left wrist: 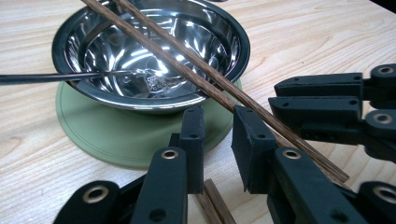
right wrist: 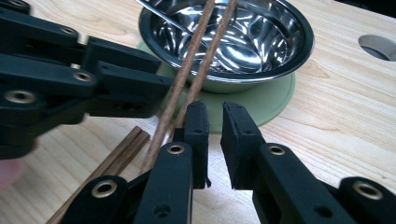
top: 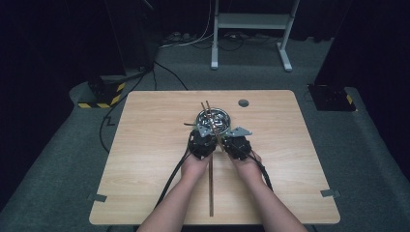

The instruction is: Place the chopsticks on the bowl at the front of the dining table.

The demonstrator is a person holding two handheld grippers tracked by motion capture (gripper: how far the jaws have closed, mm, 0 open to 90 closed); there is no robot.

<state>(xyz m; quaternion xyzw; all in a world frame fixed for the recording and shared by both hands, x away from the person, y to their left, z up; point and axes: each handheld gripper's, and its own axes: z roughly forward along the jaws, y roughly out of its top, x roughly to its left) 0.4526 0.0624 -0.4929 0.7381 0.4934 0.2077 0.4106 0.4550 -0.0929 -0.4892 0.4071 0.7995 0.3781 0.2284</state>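
Two grippers sit close together near the middle of the wooden table (top: 145, 145), just in front of a shiny metal bowl (top: 215, 118). The bowl stands on a round green mat (left wrist: 116, 135). A thin dark tool (left wrist: 51, 77) leans into the bowl from one side; I cannot tell what it is.

A pair of brown chopsticks (left wrist: 187, 70) lies slanted across the bowl's rim, with the far ends poking out past it. The near ends come down by the grippers. In the left gripper view they pass along the outer side of one jaw and touch it. In the right gripper view they run just beside the outer side of one jaw.

Another pair of chopsticks (top: 211, 188) lies flat on the table, between the person's arms, pointing toward the near edge.

The left gripper (left wrist: 212, 135) has its jaws nearly pressed together, with a thin gap and nothing in it. The right gripper (right wrist: 214, 135) looks the same: jaws almost together, a thin gap, nothing pinched.
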